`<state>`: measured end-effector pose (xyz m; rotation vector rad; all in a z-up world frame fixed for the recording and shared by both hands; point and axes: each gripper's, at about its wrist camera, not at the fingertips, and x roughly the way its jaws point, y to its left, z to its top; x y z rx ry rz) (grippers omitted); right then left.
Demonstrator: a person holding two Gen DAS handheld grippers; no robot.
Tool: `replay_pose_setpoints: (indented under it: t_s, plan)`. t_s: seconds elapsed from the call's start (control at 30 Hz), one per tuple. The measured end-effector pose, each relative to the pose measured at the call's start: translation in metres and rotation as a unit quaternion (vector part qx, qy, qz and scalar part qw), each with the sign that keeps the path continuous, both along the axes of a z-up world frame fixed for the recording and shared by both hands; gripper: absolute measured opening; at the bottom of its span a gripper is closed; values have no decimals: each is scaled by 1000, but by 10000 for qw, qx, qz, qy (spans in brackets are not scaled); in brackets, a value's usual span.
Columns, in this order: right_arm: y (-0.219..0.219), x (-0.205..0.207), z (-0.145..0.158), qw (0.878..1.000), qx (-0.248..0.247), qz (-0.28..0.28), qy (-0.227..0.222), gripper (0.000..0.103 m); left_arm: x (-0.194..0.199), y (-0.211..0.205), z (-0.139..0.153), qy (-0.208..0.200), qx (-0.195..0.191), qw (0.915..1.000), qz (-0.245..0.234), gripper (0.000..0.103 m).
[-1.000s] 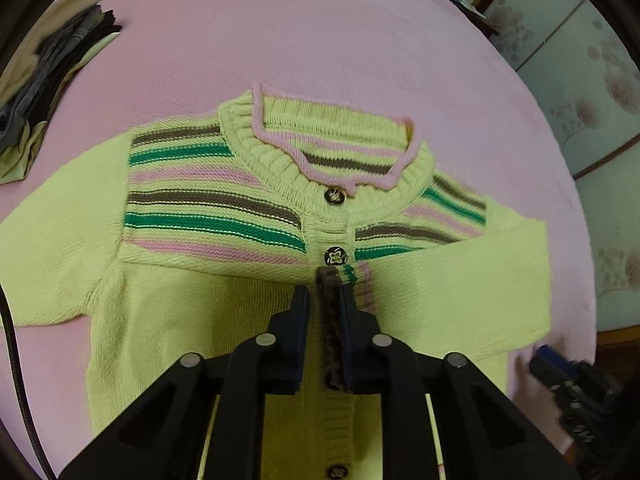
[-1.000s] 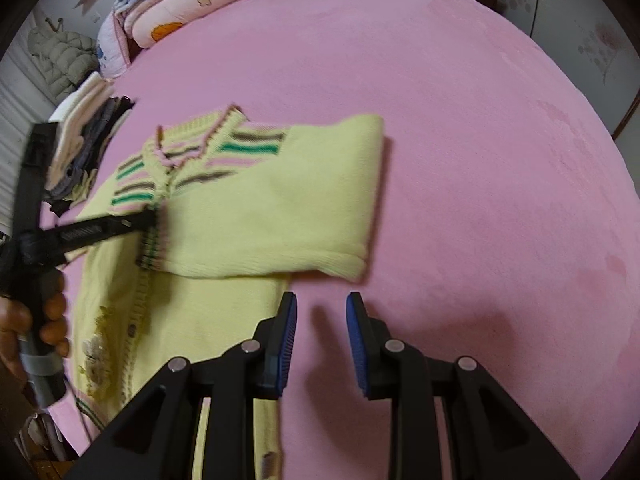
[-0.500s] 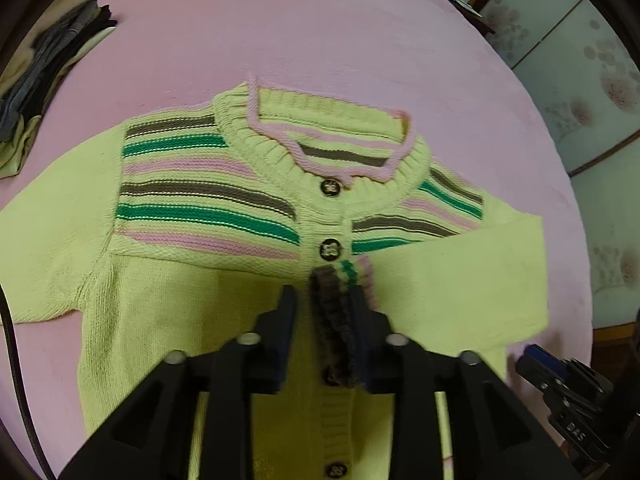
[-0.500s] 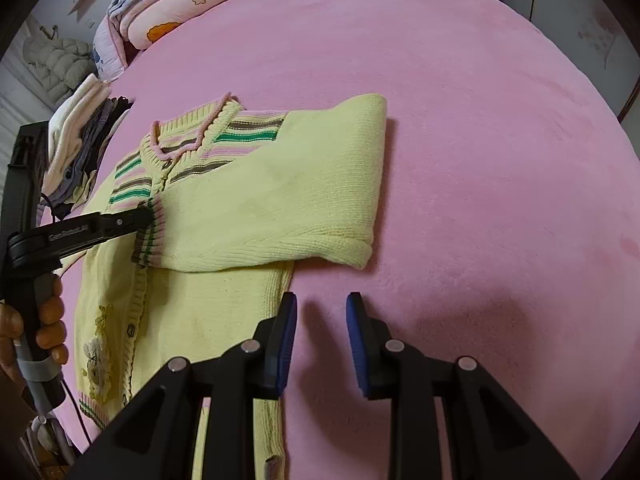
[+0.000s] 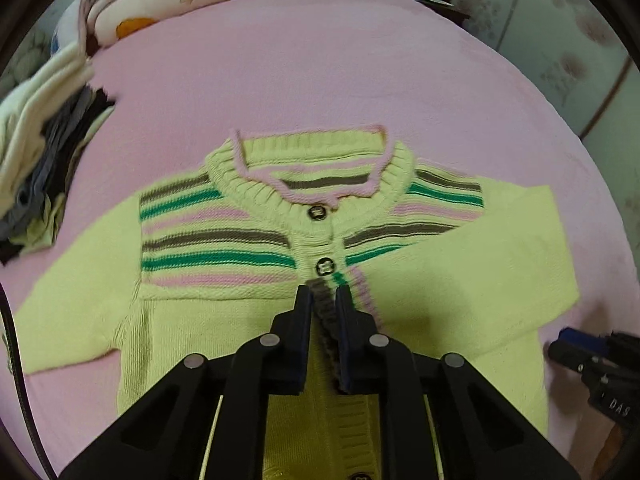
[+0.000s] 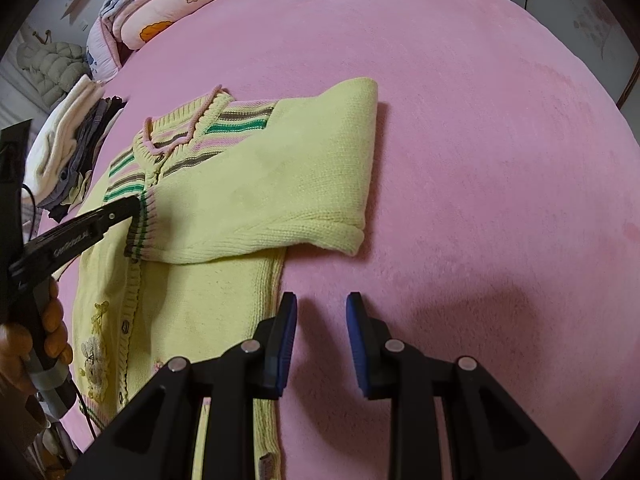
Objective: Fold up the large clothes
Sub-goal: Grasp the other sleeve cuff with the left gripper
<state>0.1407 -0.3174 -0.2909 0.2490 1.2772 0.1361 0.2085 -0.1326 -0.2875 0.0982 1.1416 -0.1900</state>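
A: Left gripper [image 5: 323, 294] closing again on the sleeve cuff [image 5: 325, 312] after a brief release, at the cardigan [image 5: 224, 320] placket.
B: Right gripper [image 6: 321, 308] gapes empty over the pink bed [image 6: 480, 160]. Sleeve's folded across; the other waits.

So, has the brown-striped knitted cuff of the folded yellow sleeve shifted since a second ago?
No. The brown-striped knitted cuff sits just below the second dark button of the yellow cardigan, as before, between the left gripper's closing jaws.
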Motion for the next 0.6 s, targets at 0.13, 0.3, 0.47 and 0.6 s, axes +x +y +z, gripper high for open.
replay_pose_setpoints:
  t_s: [0.13,0.3,0.47,0.6]
  plan:
    - [-1,0,0,10000,31,-46,-5,25,7,-6,-8,-20,156,9998,-85,11]
    - [-3,-1,-1,10000,57,-78,-21,25,15,-1,-21,241,-89,9994,-226,17]
    - [-3,-1,-1,9999,60,-90,-26,25,12,-4,-3,264,-237,9987,-378,3]
    - [-3,2,-1,9998,117,-145,-60,25,17,4,36,131,-685,9975,66,2]
